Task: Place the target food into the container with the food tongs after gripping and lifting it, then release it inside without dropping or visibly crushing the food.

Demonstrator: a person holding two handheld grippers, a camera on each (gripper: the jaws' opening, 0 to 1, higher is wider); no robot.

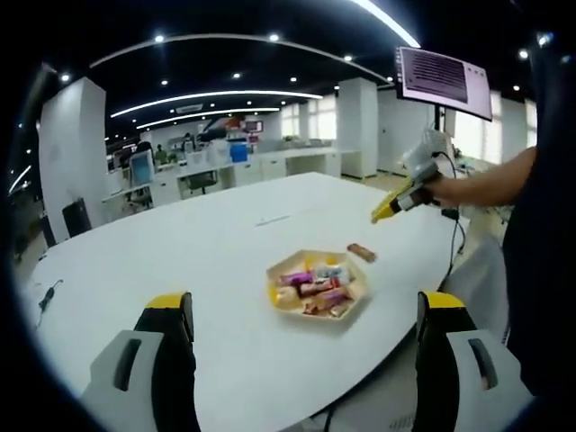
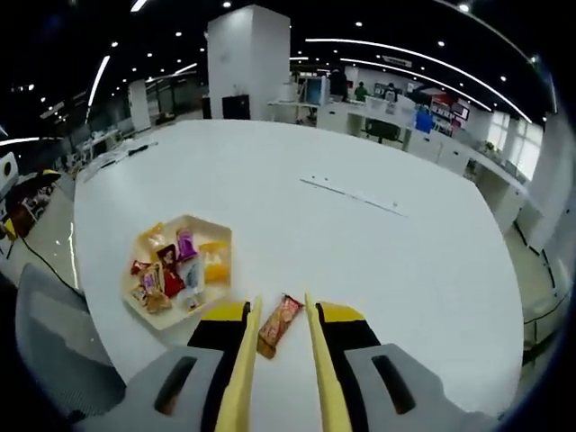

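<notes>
A brown wrapped snack bar (image 2: pixel 280 324) lies on the white table (image 2: pixel 360 261), seen between the two yellow tong arms of my right gripper (image 2: pixel 282 304), which stand apart without touching it. In the left gripper view the same bar (image 1: pixel 361 253) lies just beyond the tray, and the right gripper (image 1: pixel 399 202) hovers well above it in a person's hand. A tan hexagonal tray (image 1: pixel 310 253) holds several wrapped snacks; it sits left of the bar in the right gripper view (image 2: pixel 193 219). My left gripper (image 1: pixel 304 306) is open wide, low over the table's near side.
The table edge runs close behind the tray (image 1: pixel 378 360). A grey chair (image 2: pixel 54 360) stands past that edge. A monitor on a stand (image 1: pixel 443 81) rises at the far right. A thin strip (image 2: pixel 351 193) lies mid-table, and a cable (image 1: pixel 45 297) at its far left.
</notes>
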